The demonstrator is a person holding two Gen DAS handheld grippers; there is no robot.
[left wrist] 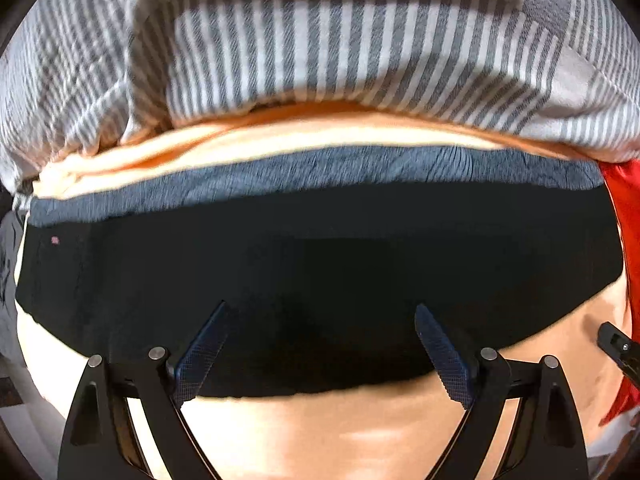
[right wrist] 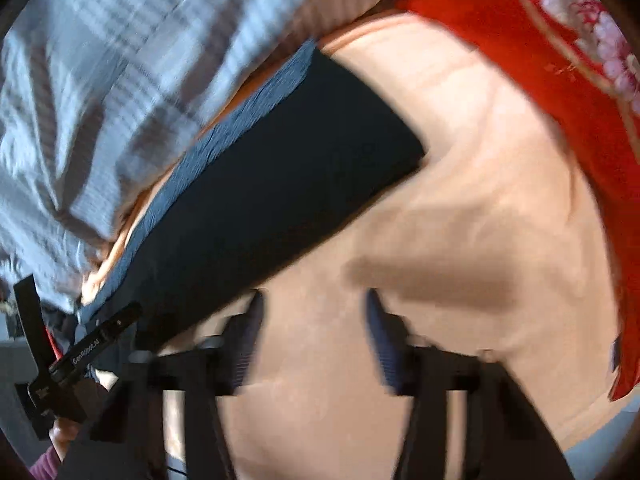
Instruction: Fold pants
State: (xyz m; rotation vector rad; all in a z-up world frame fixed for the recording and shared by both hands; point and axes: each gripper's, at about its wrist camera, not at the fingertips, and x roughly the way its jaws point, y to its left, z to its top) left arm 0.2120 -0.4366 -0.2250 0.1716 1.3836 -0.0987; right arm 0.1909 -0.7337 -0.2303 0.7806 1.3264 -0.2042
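Note:
The black pants point(left wrist: 320, 248) lie folded into a wide band on a peach sheet point(left wrist: 304, 432), with their blue-grey waistband point(left wrist: 320, 172) along the far edge. My left gripper point(left wrist: 320, 306) hangs just over the near part of the pants, jaws wide open, nothing between the pads. In the blurred right wrist view the pants point(right wrist: 280, 184) run diagonally. My right gripper point(right wrist: 314, 298) sits over bare sheet point(right wrist: 460, 200) just beside the pants' near edge, its fingers apart with only sheet between them. The left gripper's body point(right wrist: 80, 360) shows at the lower left there.
Grey-and-white striped bedding point(left wrist: 320, 40) is bunched up behind the pants. Red fabric with a flower pattern point(right wrist: 520, 40) lies along the right side. A hand point(right wrist: 60, 436) shows at the lower left of the right wrist view.

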